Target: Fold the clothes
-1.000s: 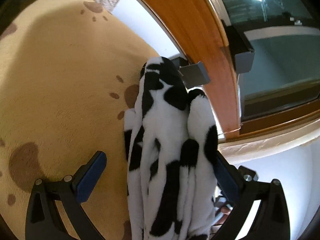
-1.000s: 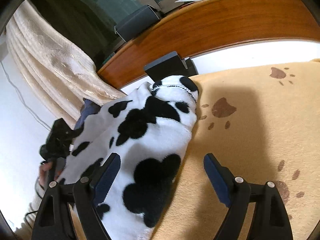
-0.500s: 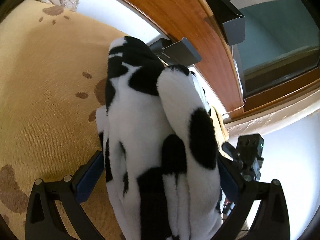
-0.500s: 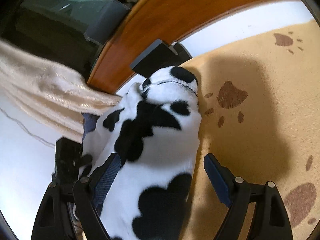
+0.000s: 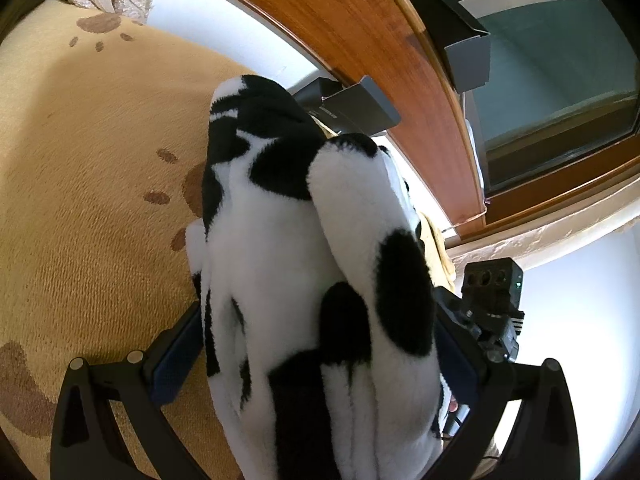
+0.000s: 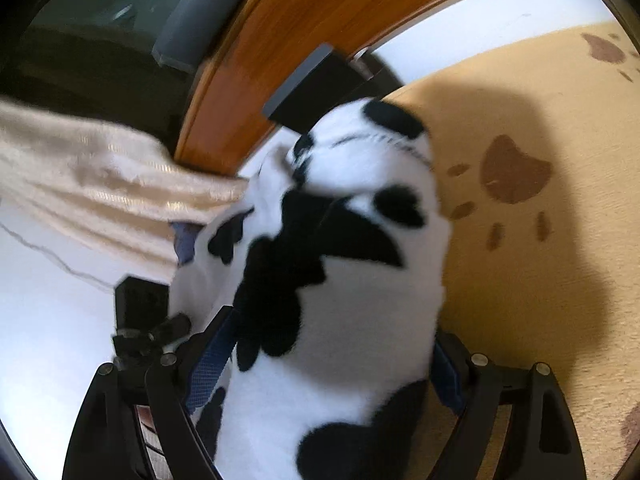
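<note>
Two hand-held grippers are flanking a bunched black-and-white fleece garment on a tan paw-print blanket.

In the left wrist view, the tan blanket [image 5: 92, 184] is spreading out to the left, and the left hand-held gripper [image 5: 316, 356] is straddling the fleece garment [image 5: 304, 264], which is filling the gap between its blue pads; whether the pads are pressing into the pile cannot be told. A grey box [image 5: 356, 110] is lying just beyond the garment, against the wooden frame [image 5: 360, 28]. In the right wrist view, a cream curtain [image 6: 88, 176] is hanging at the left, and the right hand-held gripper [image 6: 324, 364] is standing spread wide, its jaws having just been opening, with the same garment [image 6: 360, 280] lying between them and the blanket [image 6: 540, 280] stretching away to the right.
</note>
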{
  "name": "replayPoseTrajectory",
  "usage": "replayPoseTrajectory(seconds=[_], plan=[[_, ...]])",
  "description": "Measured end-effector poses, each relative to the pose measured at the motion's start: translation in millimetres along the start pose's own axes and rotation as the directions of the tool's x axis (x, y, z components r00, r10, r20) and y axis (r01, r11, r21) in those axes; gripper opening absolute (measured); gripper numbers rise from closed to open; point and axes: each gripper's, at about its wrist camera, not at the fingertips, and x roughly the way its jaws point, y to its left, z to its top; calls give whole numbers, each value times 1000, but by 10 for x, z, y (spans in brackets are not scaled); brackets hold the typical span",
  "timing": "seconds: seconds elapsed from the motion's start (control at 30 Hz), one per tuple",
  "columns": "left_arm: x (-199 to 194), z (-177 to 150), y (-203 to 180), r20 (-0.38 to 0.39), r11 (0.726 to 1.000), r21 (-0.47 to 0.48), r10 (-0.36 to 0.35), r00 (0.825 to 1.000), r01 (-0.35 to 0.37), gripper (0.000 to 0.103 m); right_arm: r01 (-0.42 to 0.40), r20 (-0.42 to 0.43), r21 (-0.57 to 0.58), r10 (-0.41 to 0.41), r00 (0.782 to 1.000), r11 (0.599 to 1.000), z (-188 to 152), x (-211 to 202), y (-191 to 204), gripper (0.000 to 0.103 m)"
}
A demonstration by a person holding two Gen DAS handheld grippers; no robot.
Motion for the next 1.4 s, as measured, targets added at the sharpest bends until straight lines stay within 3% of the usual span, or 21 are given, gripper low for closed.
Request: replayPoseTrajectory(seconds=[0.43,0.6,0.67,0.8,0.87,0.97,1.17,1.4], plan=[[99,20,-123,-64,998,62,4,998,0,103,-8,-9,-85,7,1000,996,-50,62,58,102],[211,3,-240,-71,989,127,84,994,-74,103,40,-16,-162,-43,999,986,-78,94,162,101],[203,6,-221,-64,991,110,78,995,-71,102,61,-9,-178,-64,998,982,-85,103,188,95],[181,-8,-189,-49,994,87,72,996,-67,96,70,19,-179,-67,998,981,-94,103,197,71],[161,-33,-166,-38,996,65,58,998,-56,83,68,34,-188,-63,997,980,-106,98,214,64],[98,-83,-143,-11,999,28,23,1000,-23,75,59,61,-191,-48,997,980,-118,37,274,54],[-248,-273,-296,66,999,22,-49,997,48,71,1,114,-218,24,993,976,-166,-190,557,50],[-1202,-806,-505,196,998,52,-41,980,31,71,-88,93,-347,128,987,934,-432,-396,1272,50]])
